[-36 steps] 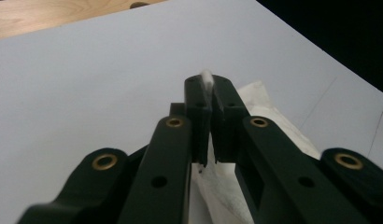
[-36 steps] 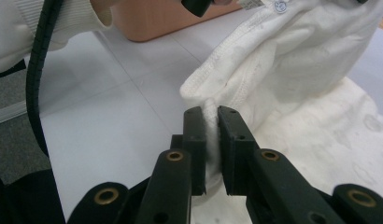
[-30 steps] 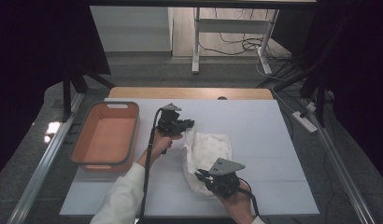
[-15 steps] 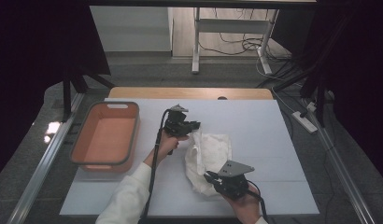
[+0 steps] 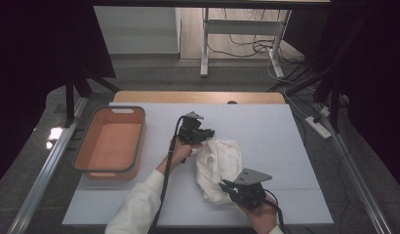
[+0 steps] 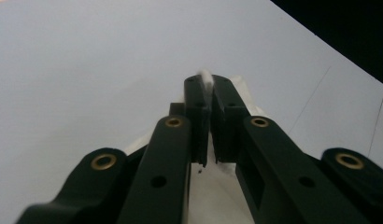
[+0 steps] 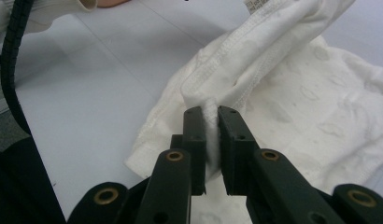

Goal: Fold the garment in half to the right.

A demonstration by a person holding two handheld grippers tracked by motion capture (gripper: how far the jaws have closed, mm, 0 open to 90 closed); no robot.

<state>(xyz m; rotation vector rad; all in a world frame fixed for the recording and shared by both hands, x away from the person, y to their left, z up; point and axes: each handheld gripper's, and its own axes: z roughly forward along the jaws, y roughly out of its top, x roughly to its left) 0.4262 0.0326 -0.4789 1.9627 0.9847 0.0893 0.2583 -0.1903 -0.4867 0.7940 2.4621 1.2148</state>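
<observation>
The high view takes in the whole white table (image 5: 286, 146): a white garment (image 5: 218, 168) lies crumpled near its middle, and an orange bin (image 5: 110, 144) stands well apart at the left. The left tongs (image 5: 204, 136) sit at the garment's far left corner and the right tongs (image 5: 227, 186) at its near edge.

The right gripper view brings out what the high view cannot: a stitched hem and a faint embossed pattern on the cloth (image 7: 283, 93), with the right tongs (image 7: 209, 119) nearly closed on a raised fold of the hem pinched between the jaws. The left gripper view shows the left tongs (image 6: 207, 86) closed just as narrowly, with a small tuft of white cloth (image 6: 204, 77) standing up between the tips and bare table beyond.

In the left gripper view the jaws hide most of the garment. The right forearm is cut off at the bottom of the high view, and there the jaws are too small to judge.
</observation>
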